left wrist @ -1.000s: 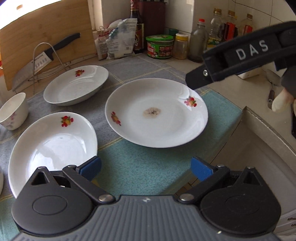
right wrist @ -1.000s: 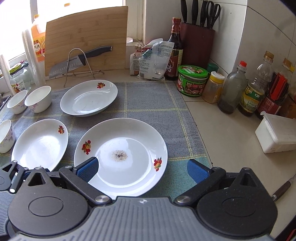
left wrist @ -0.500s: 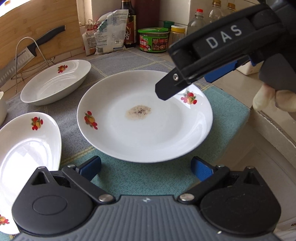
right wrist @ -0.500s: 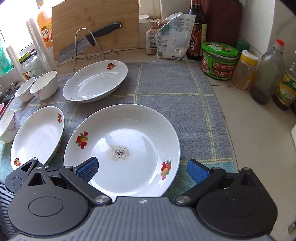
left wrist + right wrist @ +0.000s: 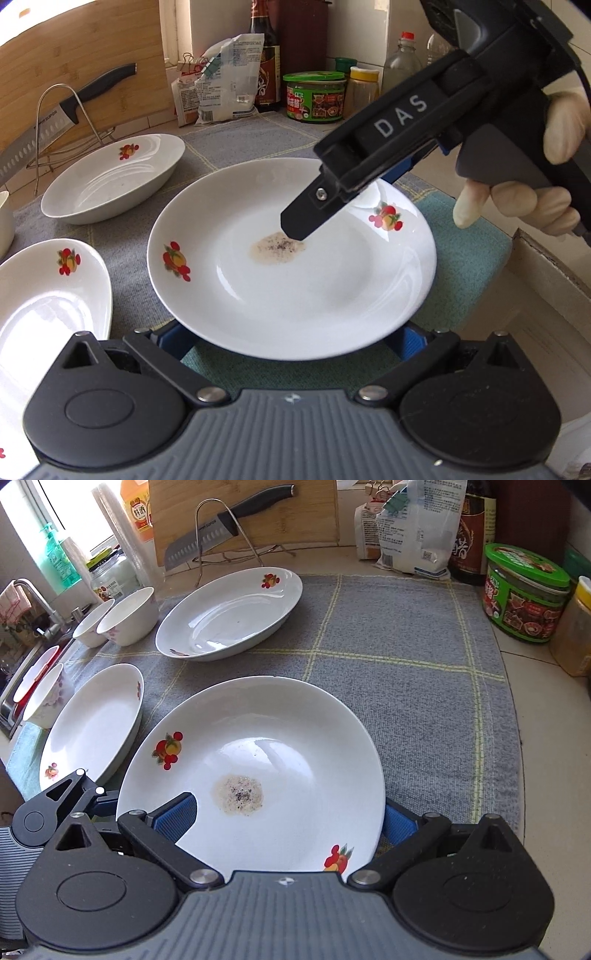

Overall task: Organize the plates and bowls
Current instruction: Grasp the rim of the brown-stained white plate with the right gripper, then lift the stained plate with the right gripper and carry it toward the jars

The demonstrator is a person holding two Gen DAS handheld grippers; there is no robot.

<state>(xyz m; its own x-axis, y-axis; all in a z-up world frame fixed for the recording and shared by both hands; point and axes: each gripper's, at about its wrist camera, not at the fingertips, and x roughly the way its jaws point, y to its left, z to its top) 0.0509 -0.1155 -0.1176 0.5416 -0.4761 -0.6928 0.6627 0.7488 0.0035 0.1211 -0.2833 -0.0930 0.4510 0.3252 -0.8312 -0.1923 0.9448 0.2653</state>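
A large white plate (image 5: 291, 280) with fruit prints and a brown stain lies on the grey cloth (image 5: 399, 686). My left gripper (image 5: 291, 338) is open at its near rim, and both blue pads (image 5: 173, 338) are partly tucked under the edge. My right gripper (image 5: 286, 819) is open and turned sideways at the plate's (image 5: 295, 746) right rim. One finger lies over the plate and the other is below the rim. In the left wrist view the right gripper (image 5: 325, 206) reaches in, held by a gloved hand (image 5: 517, 206). Two smaller deep plates (image 5: 229, 613) (image 5: 92, 727) lie behind and to the left.
Three small bowls (image 5: 129, 616) sit along the cloth's left side beside a sink (image 5: 22, 686). A knife (image 5: 207, 542) rests on a wire rack against a cutting board (image 5: 258, 520). A green-lidded jar (image 5: 524, 594), bottles and a bag (image 5: 410, 528) line the back right. The counter edge (image 5: 546, 266) drops at right.
Both grippers have closed in on the large plate. The left one has slid up to its near rim, and the right one has come down over its right rim.
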